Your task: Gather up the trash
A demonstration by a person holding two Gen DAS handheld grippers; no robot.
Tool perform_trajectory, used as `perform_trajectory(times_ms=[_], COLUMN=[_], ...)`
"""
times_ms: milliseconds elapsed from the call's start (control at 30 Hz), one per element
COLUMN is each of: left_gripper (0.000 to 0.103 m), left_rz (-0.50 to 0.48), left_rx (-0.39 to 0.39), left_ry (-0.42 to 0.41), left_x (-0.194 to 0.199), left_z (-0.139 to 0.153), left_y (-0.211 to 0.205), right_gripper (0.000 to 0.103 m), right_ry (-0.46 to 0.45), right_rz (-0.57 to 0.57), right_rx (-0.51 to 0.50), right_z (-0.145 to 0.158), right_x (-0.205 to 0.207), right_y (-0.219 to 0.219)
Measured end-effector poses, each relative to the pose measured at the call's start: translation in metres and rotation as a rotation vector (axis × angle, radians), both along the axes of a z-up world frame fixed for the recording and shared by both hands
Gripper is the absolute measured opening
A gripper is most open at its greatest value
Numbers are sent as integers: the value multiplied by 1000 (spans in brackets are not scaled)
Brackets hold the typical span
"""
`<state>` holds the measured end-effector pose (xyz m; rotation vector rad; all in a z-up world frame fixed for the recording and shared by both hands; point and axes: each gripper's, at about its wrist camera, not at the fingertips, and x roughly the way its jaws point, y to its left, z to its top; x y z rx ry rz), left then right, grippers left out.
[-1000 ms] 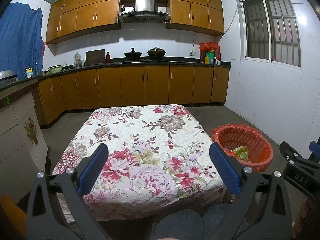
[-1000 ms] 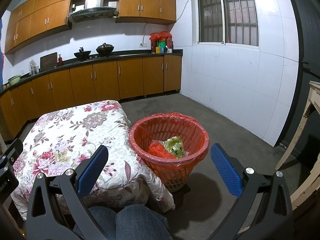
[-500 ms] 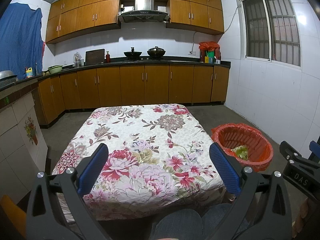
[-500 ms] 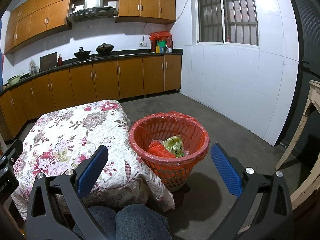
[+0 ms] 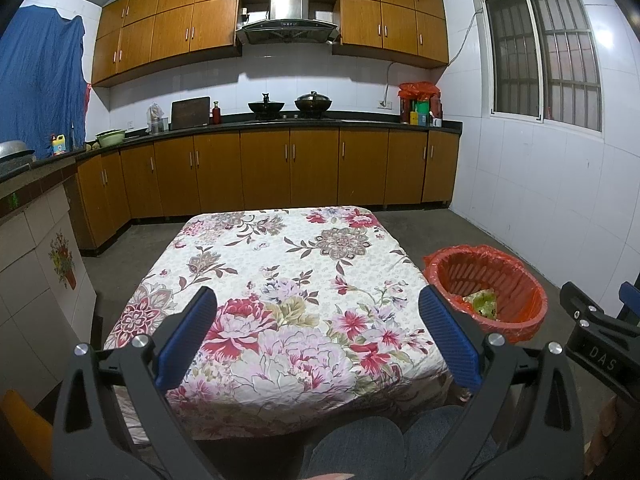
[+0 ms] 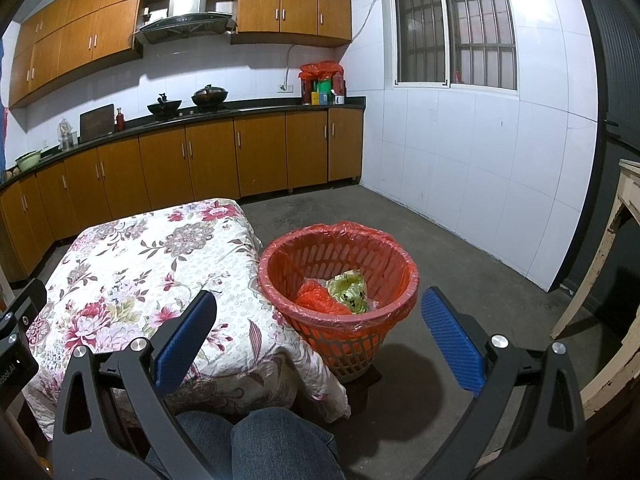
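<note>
An orange basket lined with a red bag stands on the floor right of the table; it also shows in the left wrist view. Inside lie a yellow-green wrapper and orange crumpled trash. My left gripper is open and empty, held over the near end of the table with the flowered cloth. My right gripper is open and empty, held just in front of the basket. No trash shows on the cloth.
Wooden kitchen cabinets and a dark counter with pots run along the back wall. A tiled counter stands at the left. A worn wooden piece stands at the right. The person's knees are below the grippers.
</note>
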<state>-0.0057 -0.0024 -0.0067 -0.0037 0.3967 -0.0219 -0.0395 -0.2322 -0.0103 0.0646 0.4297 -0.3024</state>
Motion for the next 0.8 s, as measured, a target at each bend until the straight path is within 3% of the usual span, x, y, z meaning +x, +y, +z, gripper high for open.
perform_trajectory(times_ms=[800], left_gripper=[99], left_rz=[8], left_rx=[10], left_ry=[3], left_x=[-2], left_z=[-9], left_y=[4], right_gripper=[101], right_ry=[7], right_rz=[0], right_rx=[3], right_z=[-5], right_x=[-1], right_y=[-1])
